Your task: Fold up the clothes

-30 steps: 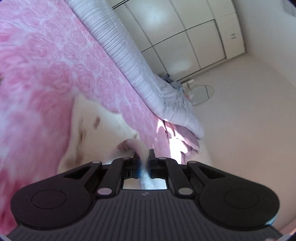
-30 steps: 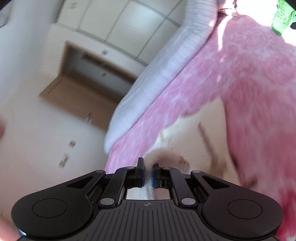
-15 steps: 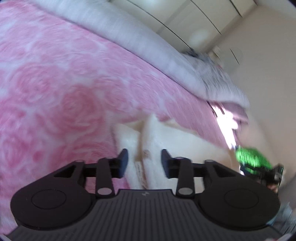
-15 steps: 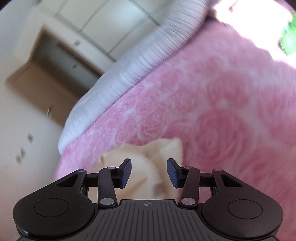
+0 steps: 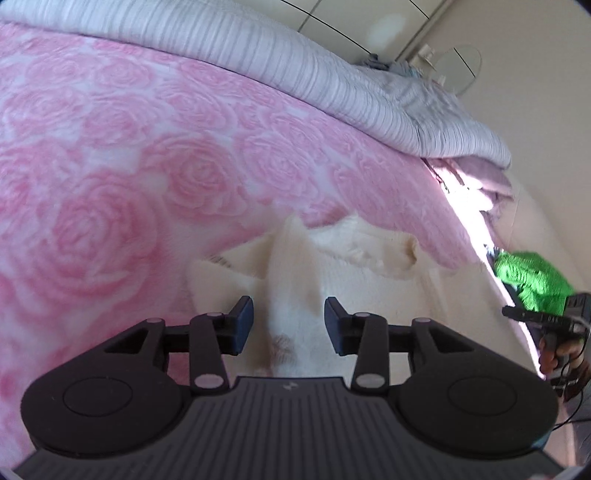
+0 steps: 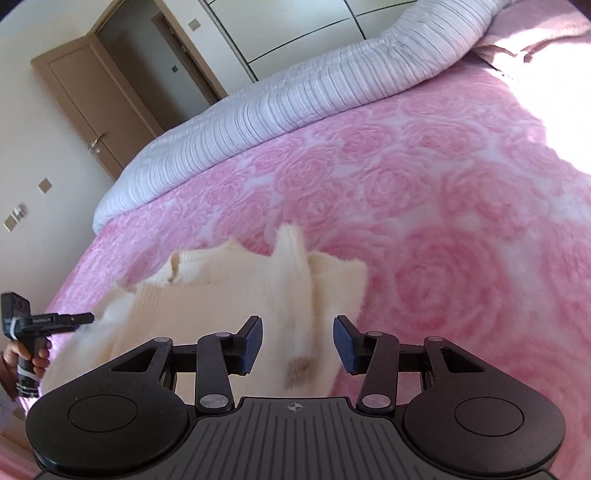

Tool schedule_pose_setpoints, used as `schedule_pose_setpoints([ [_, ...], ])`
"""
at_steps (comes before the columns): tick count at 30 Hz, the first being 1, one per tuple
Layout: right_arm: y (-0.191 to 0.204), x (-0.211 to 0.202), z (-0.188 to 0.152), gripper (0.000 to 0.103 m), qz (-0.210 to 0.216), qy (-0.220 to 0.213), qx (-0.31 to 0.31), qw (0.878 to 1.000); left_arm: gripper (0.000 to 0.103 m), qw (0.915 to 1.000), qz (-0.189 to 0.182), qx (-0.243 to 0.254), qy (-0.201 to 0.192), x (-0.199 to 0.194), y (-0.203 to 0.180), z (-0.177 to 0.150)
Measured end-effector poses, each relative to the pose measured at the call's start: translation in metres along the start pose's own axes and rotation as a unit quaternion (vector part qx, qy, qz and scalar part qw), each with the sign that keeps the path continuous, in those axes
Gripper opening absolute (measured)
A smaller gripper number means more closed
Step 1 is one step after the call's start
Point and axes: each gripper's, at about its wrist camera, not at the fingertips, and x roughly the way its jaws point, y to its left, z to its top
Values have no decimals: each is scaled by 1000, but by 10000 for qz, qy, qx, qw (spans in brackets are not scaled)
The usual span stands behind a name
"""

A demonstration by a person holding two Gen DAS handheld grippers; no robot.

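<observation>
In the left wrist view, the left gripper [image 5: 289, 325] was seen with its fingers [image 5: 242, 325] parted and nothing pressed between them; the jaws had just been opening, and a sleeve of the cream sweater [image 5: 295, 291] lay below the gap, untouched by either pad. In the right wrist view, the right gripper [image 6: 298, 345] was likewise seen with its fingers [image 6: 345, 345] spread apart and free of cloth, the other sleeve [image 6: 291, 280] of the sweater running up between them from a brown mark near the cuff. The cream sweater was laid flat on the pink rose-patterned blanket [image 5: 122, 177] of the bed, its two sleeves folded in over the body and its ribbed collar [image 6: 192, 273] turned toward the far side. At the left edge of the right wrist view, the left gripper's handle was seen held in a hand [image 6: 26, 356], just beside the near corner of the sweater; at the right edge of the left wrist view, a hand [image 5: 557, 350] was seen on the other gripper below a bright green sleeve [image 5: 532, 280]. Beyond the blanket, a ribbed pale lilac duvet [image 6: 314, 99] was rolled along the far side of the bed. Farthest off, white wardrobe doors [image 6: 295, 22] and a brown room door [image 6: 92, 103] were visible.
</observation>
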Motion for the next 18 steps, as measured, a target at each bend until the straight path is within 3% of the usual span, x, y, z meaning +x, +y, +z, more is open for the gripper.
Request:
schedule_pose_setpoints([
  [1,3,4,0,46,-99,58,-76,9999,28,9999,22,97,-27,0,-3,0],
  [2,6,8,0,36,-198,116,-152,9996,9,9997,49,208,-71,-1,-5,0],
  [3,9,10,-1,17,-288,140,-261,9991,7,9994,76,320,-115,-2,-8,0],
  [5,16,8,-3,12,-415,88,-544,9976,7,9984,108,486,-258,-7,-12,-2],
  [9,38,-17,-9,10,-458,-603,-1428,9869,7,9932,47,671,-946,-29,-12,-11],
  [11,42,-18,-8,10,-656,-737,-1564,9828,7,9911,182,637,-1152,-32,-6,-10],
  [14,36,1,-4,9,-1178,-531,-1514,9800,7,9926,305,221,-1156,-27,9,-1],
  [18,45,9,0,9,-1319,-685,-1738,9735,7,9906,524,547,-1143,-22,2,8],
])
